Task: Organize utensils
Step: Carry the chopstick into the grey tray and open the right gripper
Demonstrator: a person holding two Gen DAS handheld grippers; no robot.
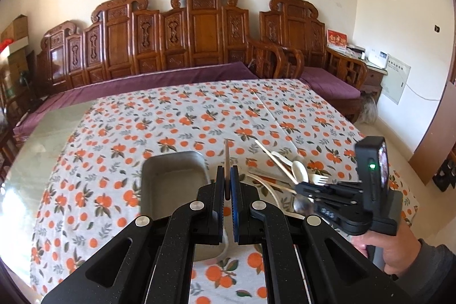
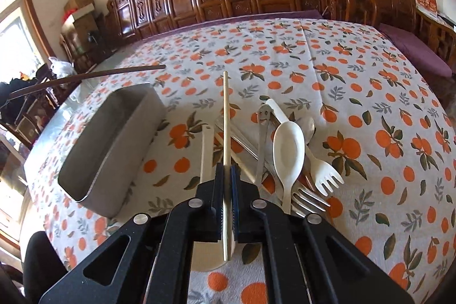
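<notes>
My left gripper [image 1: 227,178] is shut on a dark brown chopstick [image 1: 226,158] that sticks out forward, just right of the grey metal tray [image 1: 171,178]. The same chopstick shows in the right wrist view [image 2: 94,74], above the tray [image 2: 114,138]. My right gripper [image 2: 227,175] is shut on a light wooden chopstick [image 2: 225,116], held over the utensil pile. It also shows in the left wrist view [image 1: 302,187]. The pile holds a white spoon [image 2: 287,150], a white plastic fork [image 2: 325,175], a metal fork [image 2: 307,198] and a smiley-handled metal spoon [image 2: 263,133].
The table has an orange-print cloth [image 2: 370,110]; bare glass shows at its left edge [image 1: 34,161]. A carved wooden bench with purple cushions [image 1: 171,76] runs behind the table. A white ladle handle [image 2: 205,150] lies between tray and pile.
</notes>
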